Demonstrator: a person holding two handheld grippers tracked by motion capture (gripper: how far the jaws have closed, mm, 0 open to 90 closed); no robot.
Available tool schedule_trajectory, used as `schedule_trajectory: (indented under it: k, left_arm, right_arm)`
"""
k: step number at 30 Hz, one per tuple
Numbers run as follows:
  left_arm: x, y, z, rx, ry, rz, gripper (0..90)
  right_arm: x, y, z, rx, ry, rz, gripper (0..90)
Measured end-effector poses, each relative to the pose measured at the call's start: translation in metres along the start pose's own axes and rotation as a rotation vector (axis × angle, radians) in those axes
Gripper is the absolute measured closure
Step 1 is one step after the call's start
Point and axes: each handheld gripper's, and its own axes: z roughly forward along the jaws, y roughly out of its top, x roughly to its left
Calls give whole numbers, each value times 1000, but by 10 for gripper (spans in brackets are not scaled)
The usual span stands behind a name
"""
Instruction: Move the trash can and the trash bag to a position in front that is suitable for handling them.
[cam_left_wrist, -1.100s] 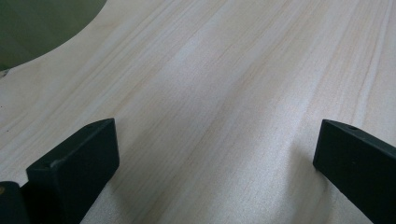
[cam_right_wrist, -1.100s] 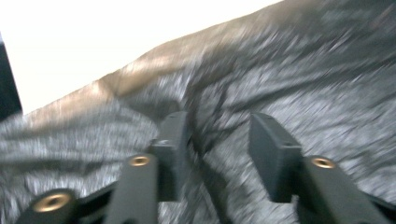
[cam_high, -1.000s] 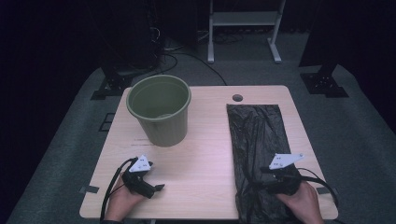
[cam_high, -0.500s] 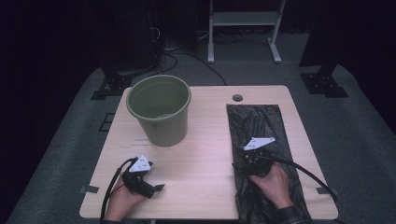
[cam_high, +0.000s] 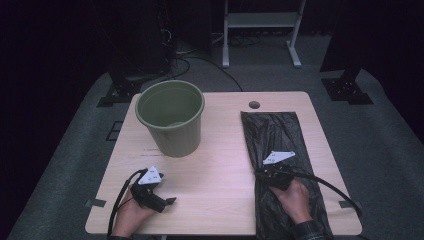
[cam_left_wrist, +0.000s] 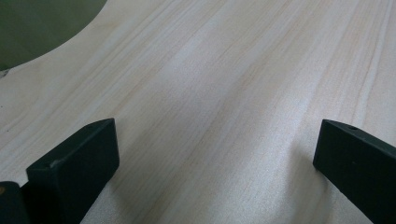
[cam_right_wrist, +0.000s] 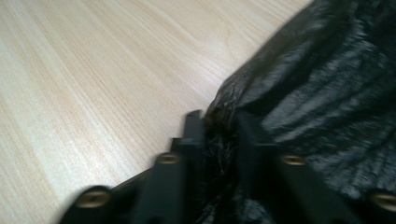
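Wooden table (cam_high: 220, 150), dark room: R gripper (cam_right_wrist: 219, 126) has just been closing, jaws now nipping black bag's (cam_high: 280, 145) edge between them. L gripper (cam_left_wrist: 215, 154) wide open, empty. Lift slow, check both plies caught, bucket (cam_high: 171, 120) off to its L

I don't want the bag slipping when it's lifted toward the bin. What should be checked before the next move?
1. Right gripper pinching the black bag edge: ok; its jaws have just closed on a fold.
2. Pinch deep enough to hold: cannot tell.
3. Left gripper open and free: ok.
4. Green bin upright, mouth open: ok.
5. Table between bag and bin unobstructed: ok.
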Motion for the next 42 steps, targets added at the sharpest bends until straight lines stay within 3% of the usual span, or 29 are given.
schedule_trajectory:
  k: [2,4,11,14,19,21,24,29,32,38,42]
  left_arm:
    - [0,0,0,0,0,0,0]
    - [0,0,0,0,0,-1,0]
    - [0,0,0,0,2,-1,0]
    - [0,0,0,1,3,-2,0]
    - [0,0,0,1,4,-4,0]
    - [0,0,0,1,4,-3,0]
    - [0,0,0,1,5,-4,0]
    - [0,0,0,1,5,-4,0]
    - [0,0,0,1,5,-4,0]
    - [0,0,0,1,9,-9,0]
    - [0,0,0,1,14,-13,0]
  right_arm:
    - [-1,-1,0,-3,21,-8,891]
    - [1,0,0,-1,20,-23,896]
    - [12,-2,-3,22,155,-165,896]
    - [17,-5,-9,44,185,-211,894]
    - [21,-16,-20,55,237,-252,889]
    - [22,-17,-22,63,248,-262,825]
    - [22,-16,-24,57,249,-237,613]
    - [15,-15,-41,-34,186,-192,329]
    - [4,-19,-47,-79,104,-136,171]
    - [-26,-39,-48,-94,-20,-49,99]
    - [-33,-44,-45,-82,-45,-31,95]
